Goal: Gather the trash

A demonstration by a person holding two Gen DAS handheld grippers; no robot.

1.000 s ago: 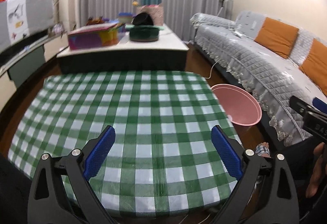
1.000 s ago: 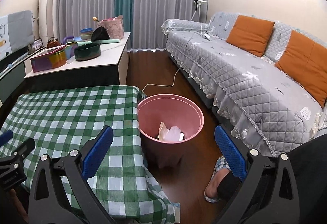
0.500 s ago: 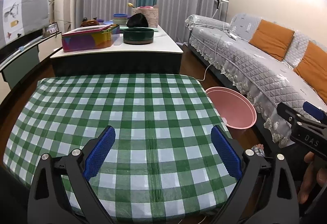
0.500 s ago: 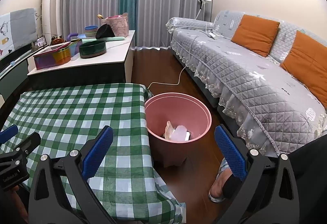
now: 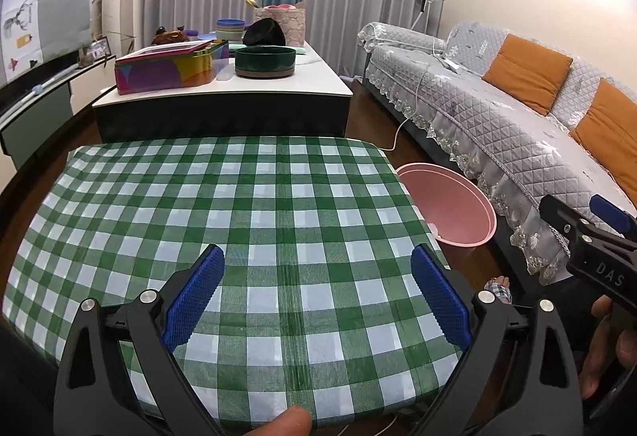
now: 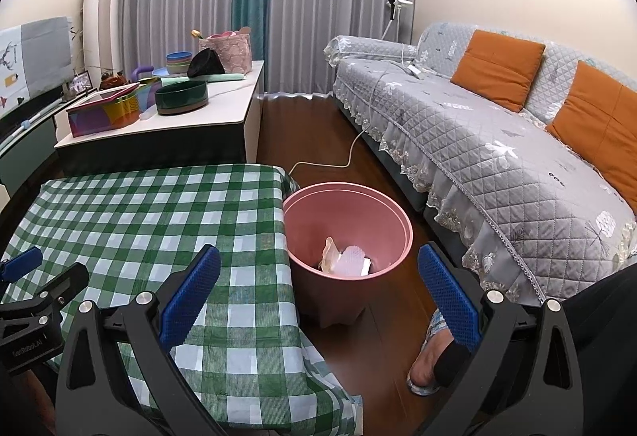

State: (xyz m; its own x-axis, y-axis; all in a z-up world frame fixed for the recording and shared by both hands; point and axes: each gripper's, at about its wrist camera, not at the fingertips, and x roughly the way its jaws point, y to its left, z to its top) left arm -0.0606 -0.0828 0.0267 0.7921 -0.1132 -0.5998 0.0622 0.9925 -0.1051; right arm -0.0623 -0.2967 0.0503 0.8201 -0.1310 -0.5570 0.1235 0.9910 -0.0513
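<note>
Both grippers, left gripper (image 5: 316,292) and right gripper (image 6: 318,290), gape empty; crumpled pale trash (image 6: 345,263) lies inside the pink bin (image 6: 392,211).

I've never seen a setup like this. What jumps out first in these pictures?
The green checked tablecloth fills the foreground, with nothing lying on it. Right of it on the floor stands a pink bin holding crumpled trash. Both tools, left and right, hang open and empty, blue pads apart.
</note>
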